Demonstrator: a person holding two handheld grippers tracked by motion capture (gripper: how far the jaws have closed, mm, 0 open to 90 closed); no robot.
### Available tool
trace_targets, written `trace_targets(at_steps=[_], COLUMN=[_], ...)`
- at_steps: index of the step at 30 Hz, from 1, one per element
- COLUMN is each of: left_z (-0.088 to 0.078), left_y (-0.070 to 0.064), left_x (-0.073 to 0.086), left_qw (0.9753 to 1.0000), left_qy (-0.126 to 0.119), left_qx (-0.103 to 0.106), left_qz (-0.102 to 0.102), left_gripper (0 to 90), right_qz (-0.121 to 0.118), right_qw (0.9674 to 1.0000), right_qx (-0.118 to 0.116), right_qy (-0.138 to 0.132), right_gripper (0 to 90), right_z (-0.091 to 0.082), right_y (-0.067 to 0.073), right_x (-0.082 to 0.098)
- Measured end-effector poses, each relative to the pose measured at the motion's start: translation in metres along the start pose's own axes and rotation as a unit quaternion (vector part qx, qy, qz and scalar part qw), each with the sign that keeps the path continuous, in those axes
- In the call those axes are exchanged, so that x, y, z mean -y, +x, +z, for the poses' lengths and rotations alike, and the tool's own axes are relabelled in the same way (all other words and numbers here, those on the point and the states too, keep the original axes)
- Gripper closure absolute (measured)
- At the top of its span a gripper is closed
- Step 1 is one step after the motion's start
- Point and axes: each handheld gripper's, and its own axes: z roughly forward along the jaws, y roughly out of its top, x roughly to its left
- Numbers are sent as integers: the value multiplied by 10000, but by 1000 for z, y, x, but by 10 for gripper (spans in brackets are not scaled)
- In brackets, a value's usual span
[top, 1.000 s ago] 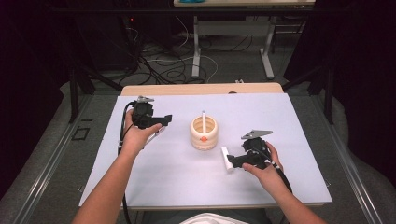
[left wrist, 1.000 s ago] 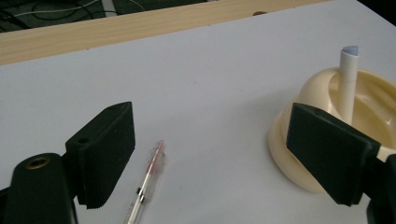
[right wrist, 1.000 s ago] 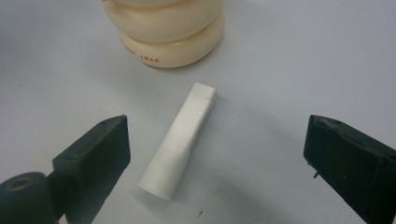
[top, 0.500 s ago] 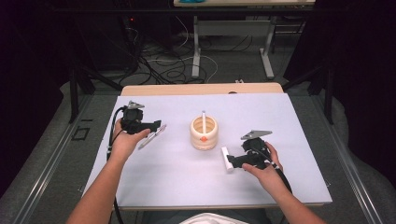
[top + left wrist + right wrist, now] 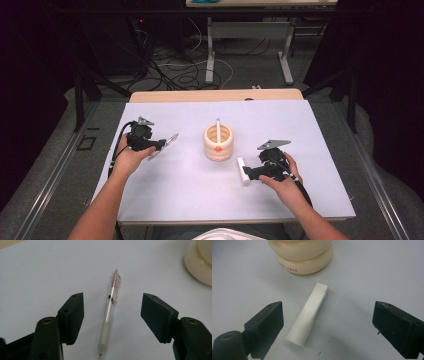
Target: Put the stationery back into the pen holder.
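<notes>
The left gripper (image 5: 111,315) is lowered over a clear pen (image 5: 109,312) lying flat on the counter (image 5: 190,200). Its jaws have just been closing in on the pen, yet a gap remains on each side, so nothing is pinched. The right gripper (image 5: 327,332) hangs spread wide around a white tube (image 5: 309,317), possibly a marker, just beside the cream holder (image 5: 218,143). The pickup step appears to be under way; next, each gripper likely must close squarely across its item.

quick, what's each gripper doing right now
left gripper: open, jaws just closing in around the pen, not touching it.
right gripper: open, white tube lying between the jaws, untouched.
</notes>
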Motion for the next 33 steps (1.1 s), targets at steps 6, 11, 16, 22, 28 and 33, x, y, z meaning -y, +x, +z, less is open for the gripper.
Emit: trace_targets(at_steps=[6, 11, 16, 22, 28, 33], left_z=[5, 9, 15, 19, 24, 28], left_y=[1, -1, -1, -1, -1, -2], left_x=[3, 4, 5, 5, 7, 7], left_qw=[9995, 9985, 9974, 9963, 9959, 9947], left_qy=[194, 394, 556, 732, 817, 944], left_qx=[-131, -215, -233, -247, -208, -212], left_qz=[222, 312, 384, 368, 314, 351], left_gripper=[399, 448, 543, 618, 667, 684], right_qz=[-7, -3, -25, -50, -12, -62], right_qw=[10000, 10000, 10000, 10000, 10000, 10000], right_qx=[-9, -15, -16, -25, -50, -25], right_qy=[1, 16, 40, 35, 25, 60], right_gripper=[105, 116, 119, 125, 141, 146], right_z=[0, 1, 1, 1, 2, 2], right_y=[0, 0, 0, 0, 1, 0], right_x=[0, 0, 1, 1, 1, 1])
